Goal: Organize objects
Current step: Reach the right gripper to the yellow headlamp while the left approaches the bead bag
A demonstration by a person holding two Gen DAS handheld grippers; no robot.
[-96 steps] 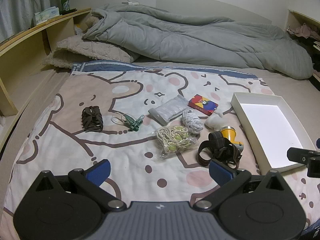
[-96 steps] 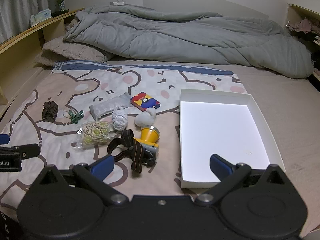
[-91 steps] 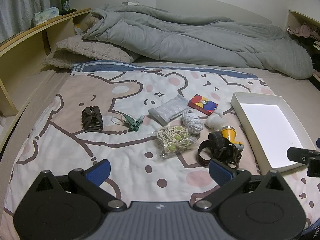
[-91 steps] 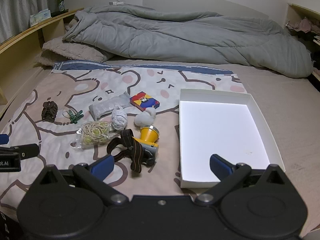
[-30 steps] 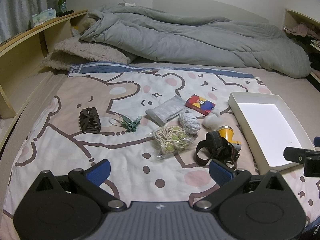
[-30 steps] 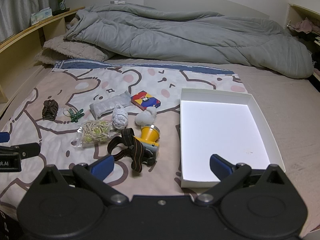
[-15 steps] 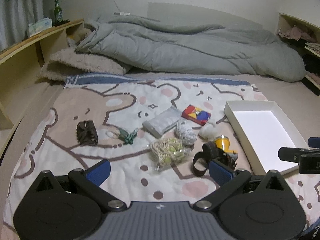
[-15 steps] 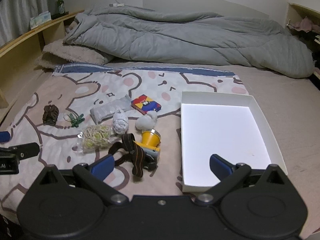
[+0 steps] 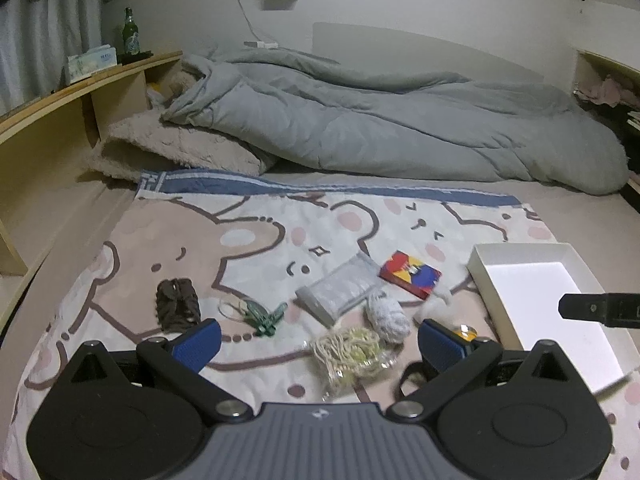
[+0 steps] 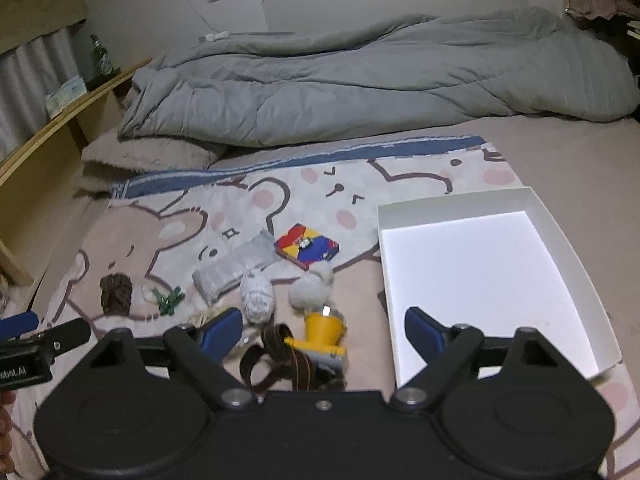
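Small objects lie on a bear-print blanket [image 9: 248,240]: a brown hair claw [image 9: 177,307], green clips [image 9: 264,315], a clear packet [image 9: 344,286], a red, yellow and blue box [image 9: 410,275], a grey yarn ball [image 9: 387,317], a bag of cord [image 9: 352,354]. In the right wrist view a yellow headlamp [image 10: 324,330] with a dark strap [image 10: 286,356] lies below a white fluffy ball [image 10: 312,291]. An empty white tray [image 10: 476,272] stands at the right. My left gripper [image 9: 318,340] is open over the cord bag. My right gripper [image 10: 324,326] hangs above the headlamp, its jaws closing, pads touching nothing.
A grey duvet [image 9: 380,128] and a fluffy pillow [image 9: 176,148] fill the far half of the bed. A wooden shelf [image 9: 72,96] on the left carries a green bottle [image 9: 130,36] and a tissue box [image 9: 90,62]. Bare mattress lies right of the tray.
Both views have tipped up and shifted, so the objects sit lower in frame. The right view has rolled and its blue pads stand closer together. No object has moved.
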